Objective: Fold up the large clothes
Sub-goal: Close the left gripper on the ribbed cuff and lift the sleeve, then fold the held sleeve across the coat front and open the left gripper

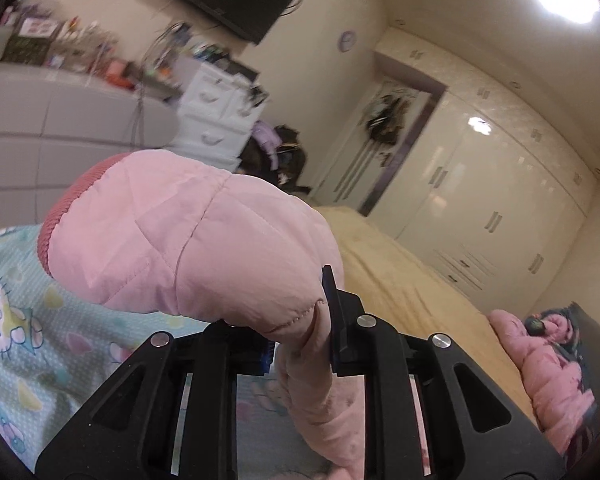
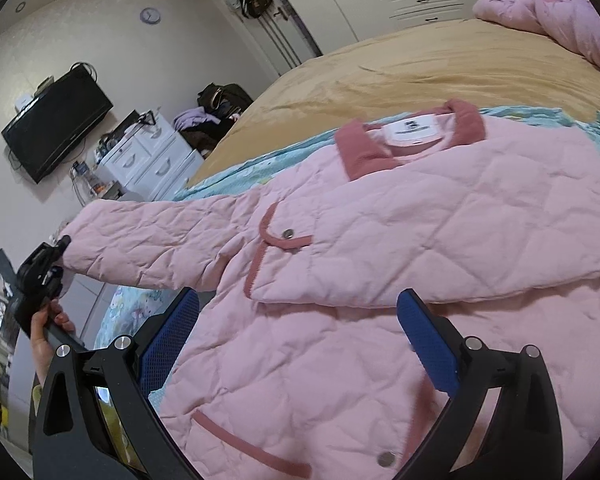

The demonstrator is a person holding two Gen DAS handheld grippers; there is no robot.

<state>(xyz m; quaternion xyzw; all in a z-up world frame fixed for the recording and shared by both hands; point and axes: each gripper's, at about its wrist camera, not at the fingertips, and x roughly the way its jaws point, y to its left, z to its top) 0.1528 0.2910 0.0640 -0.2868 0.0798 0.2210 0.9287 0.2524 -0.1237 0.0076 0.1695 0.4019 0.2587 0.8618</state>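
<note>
A pink quilted jacket (image 2: 380, 240) with a darker pink collar (image 2: 364, 152) lies spread on the bed, collar at the far end. Its sleeve (image 2: 152, 240) stretches out to the left and is lifted off the bed. My left gripper (image 2: 64, 246), held by a hand (image 2: 44, 336), is shut on the sleeve end. In the left wrist view the sleeve (image 1: 188, 232) bulges above the left gripper (image 1: 300, 320), ribbed cuff (image 1: 60, 208) at the upper left, and hides one finger. My right gripper (image 2: 300, 320) hovers open over the jacket's lower front, with nothing between its blue pads (image 2: 428, 344).
The jacket rests on a light blue cartoon-print sheet (image 2: 236, 176) over a tan bedspread (image 2: 420, 72). A bunched pink duvet (image 2: 560, 12) lies at the bed's far corner. White drawers (image 2: 152, 160), a wall TV (image 2: 56, 120) and wardrobes (image 1: 480, 208) stand beyond the bed.
</note>
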